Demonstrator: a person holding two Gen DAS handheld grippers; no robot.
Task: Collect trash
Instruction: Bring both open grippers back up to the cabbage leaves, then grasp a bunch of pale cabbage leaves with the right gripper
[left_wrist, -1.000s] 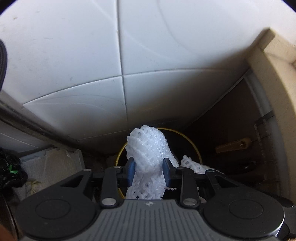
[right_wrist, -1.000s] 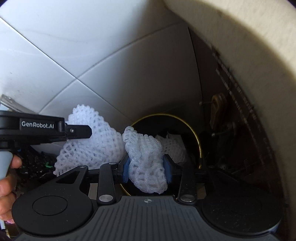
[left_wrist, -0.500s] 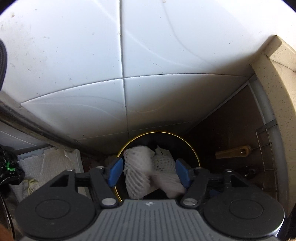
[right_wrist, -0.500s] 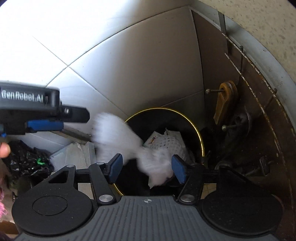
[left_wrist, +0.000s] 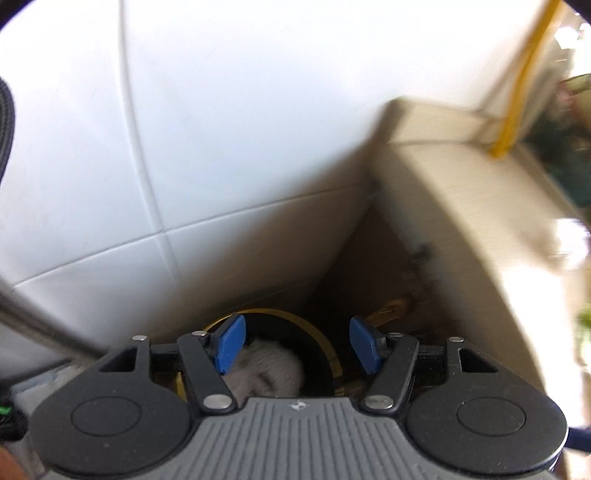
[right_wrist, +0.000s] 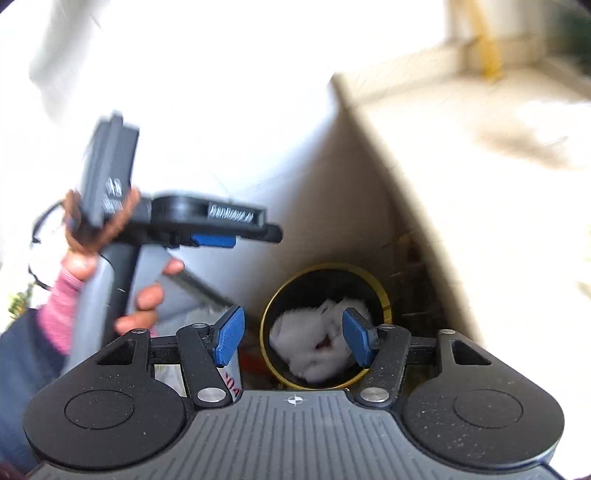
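Observation:
A black trash bin with a gold rim (right_wrist: 384, 295) stands on the floor in the corner between the tiled wall and a beige counter; it also shows in the left wrist view (left_wrist: 328, 347). White foam nets (right_wrist: 314, 343) lie inside it, and they show in the left wrist view (left_wrist: 269, 369) too. My right gripper (right_wrist: 293, 339) is open and empty, well above the bin. My left gripper (left_wrist: 297, 347) is open and empty above the bin; it shows from the side in the right wrist view (right_wrist: 221, 236), held up at the left.
A white tiled wall (left_wrist: 221, 129) rises behind the bin. A beige stone counter (left_wrist: 461, 192) runs along the right, with a yellow pole (left_wrist: 517, 85) on it. A metal rail (left_wrist: 40, 328) runs at lower left. Both views are blurred.
Both grippers opened and dropped their white foam nets into the bin. Both have since risen away from the bin, which now looks smaller and lower.

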